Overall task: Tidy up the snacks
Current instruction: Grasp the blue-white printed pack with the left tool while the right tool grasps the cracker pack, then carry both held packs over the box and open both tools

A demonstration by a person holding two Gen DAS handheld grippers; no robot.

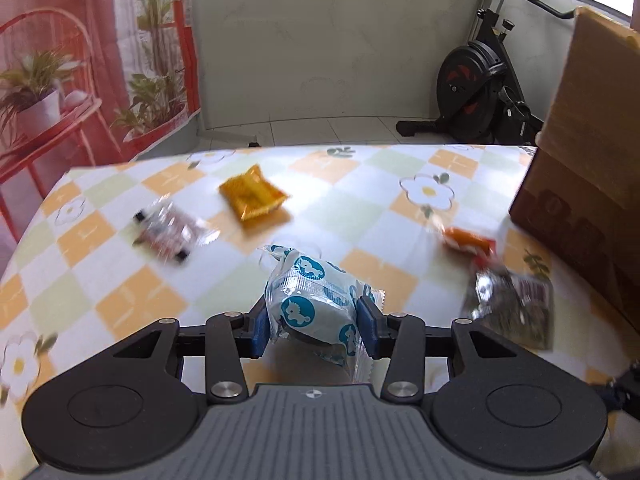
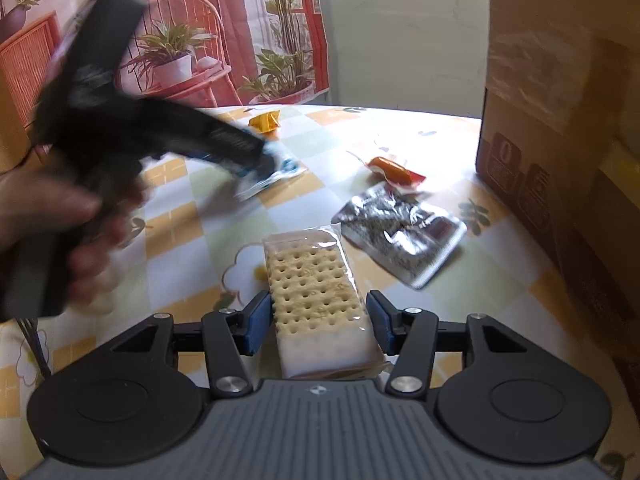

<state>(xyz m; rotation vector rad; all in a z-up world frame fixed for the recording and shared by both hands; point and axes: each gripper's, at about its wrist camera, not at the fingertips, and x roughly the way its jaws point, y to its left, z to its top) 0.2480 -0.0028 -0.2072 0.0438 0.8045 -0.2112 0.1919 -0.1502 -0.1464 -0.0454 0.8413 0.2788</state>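
My left gripper (image 1: 316, 322) is shut on a white snack pack with blue horse prints (image 1: 310, 300), held above the table. In the right wrist view the left gripper (image 2: 268, 164) shows blurred at left with that pack (image 2: 280, 170). My right gripper (image 2: 320, 320) is shut on a clear-wrapped cracker pack (image 2: 316, 300). On the table lie a yellow packet (image 1: 253, 197), a clear wrapped snack (image 1: 170, 232), an orange sausage pack (image 1: 468, 240) and a silver-black packet (image 1: 510, 306). The silver-black packet (image 2: 404, 228), the sausage pack (image 2: 390, 168) and the yellow packet (image 2: 264, 122) also show in the right wrist view.
A tall cardboard box (image 1: 584, 148) stands on the right side of the checkered flower tablecloth (image 1: 360, 200); it also fills the right of the right wrist view (image 2: 560, 120). An exercise bike (image 1: 480, 92) stands on the floor beyond the table's far edge.
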